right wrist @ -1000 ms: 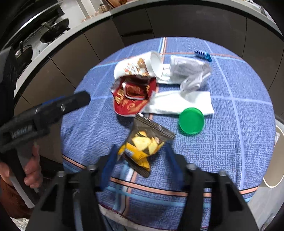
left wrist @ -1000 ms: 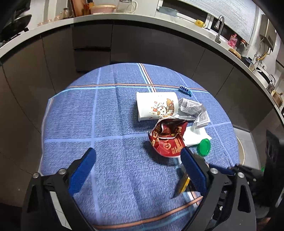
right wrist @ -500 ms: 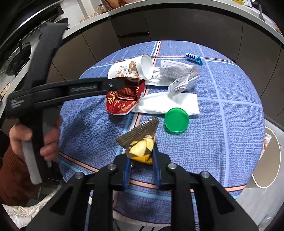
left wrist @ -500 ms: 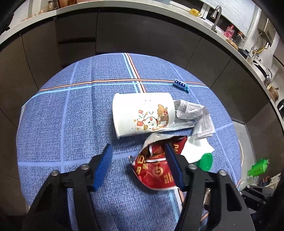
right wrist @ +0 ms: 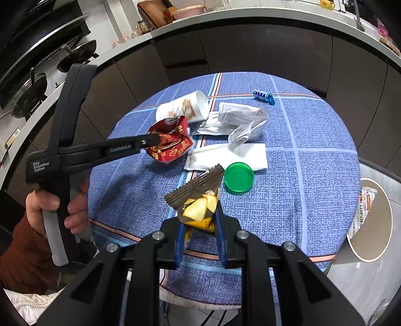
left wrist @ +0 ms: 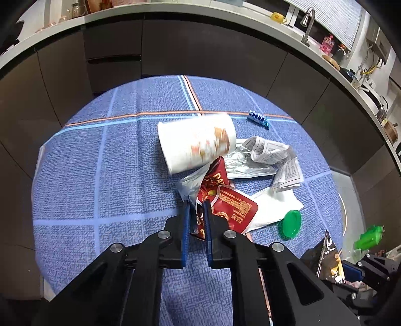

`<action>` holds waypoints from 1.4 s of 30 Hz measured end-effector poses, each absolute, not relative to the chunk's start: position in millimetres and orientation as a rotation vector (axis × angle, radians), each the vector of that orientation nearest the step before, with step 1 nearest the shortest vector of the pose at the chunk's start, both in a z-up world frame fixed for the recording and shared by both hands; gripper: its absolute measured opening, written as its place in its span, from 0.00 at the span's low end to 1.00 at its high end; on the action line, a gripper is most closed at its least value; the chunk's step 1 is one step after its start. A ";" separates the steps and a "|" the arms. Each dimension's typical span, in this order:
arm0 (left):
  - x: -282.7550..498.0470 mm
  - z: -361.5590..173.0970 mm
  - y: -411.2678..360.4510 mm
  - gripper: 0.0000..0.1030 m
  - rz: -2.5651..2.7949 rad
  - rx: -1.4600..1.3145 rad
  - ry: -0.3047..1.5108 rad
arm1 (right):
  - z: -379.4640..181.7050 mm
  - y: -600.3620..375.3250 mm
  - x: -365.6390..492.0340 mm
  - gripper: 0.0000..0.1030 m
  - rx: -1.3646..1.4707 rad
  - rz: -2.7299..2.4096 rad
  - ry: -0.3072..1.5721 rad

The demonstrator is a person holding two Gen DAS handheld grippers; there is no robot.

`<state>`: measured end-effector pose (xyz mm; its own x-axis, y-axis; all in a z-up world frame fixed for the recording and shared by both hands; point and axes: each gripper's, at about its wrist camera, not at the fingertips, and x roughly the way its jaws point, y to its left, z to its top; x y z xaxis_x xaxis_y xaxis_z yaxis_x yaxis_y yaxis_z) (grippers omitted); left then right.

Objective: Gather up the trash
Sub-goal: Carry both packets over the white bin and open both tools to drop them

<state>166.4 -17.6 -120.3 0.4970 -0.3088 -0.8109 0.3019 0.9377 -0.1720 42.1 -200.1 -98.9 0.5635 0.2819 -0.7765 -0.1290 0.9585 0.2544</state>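
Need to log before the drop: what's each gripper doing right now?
Left gripper: jaws have just been closing, now clamped on the crumpled red foil snack bag.
Right gripper: shut on the brown-and-yellow chip packet.

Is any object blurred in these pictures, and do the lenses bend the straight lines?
Left wrist view: the white paper cup is smeared by motion blur, while the red snack bag is sharp. Both views: the fisheye bends the kitchen counter into an arc and darkens the corners.
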 end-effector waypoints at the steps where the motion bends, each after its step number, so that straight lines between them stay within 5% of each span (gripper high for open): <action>1: 163.1 -115.9 -16.1 0.09 -0.366 -0.010 0.972 | -96.9 -202.2 39.5 0.21 0.182 0.243 0.936; 23: 102.6 -18.9 -67.8 0.09 -0.526 0.039 0.749 | -46.0 -280.7 3.5 0.21 0.281 0.080 0.753; 42: 82.8 -11.0 -202.0 0.09 -0.846 0.131 0.753 | -41.2 -411.1 -53.1 0.21 0.366 -0.274 0.662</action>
<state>82.8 -202.0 -11.0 0.4253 -0.6302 -0.6496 0.7183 0.6717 -0.1813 -53.1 -411.1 -41.2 0.7570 -0.1309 -0.6402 0.3603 0.9010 0.2418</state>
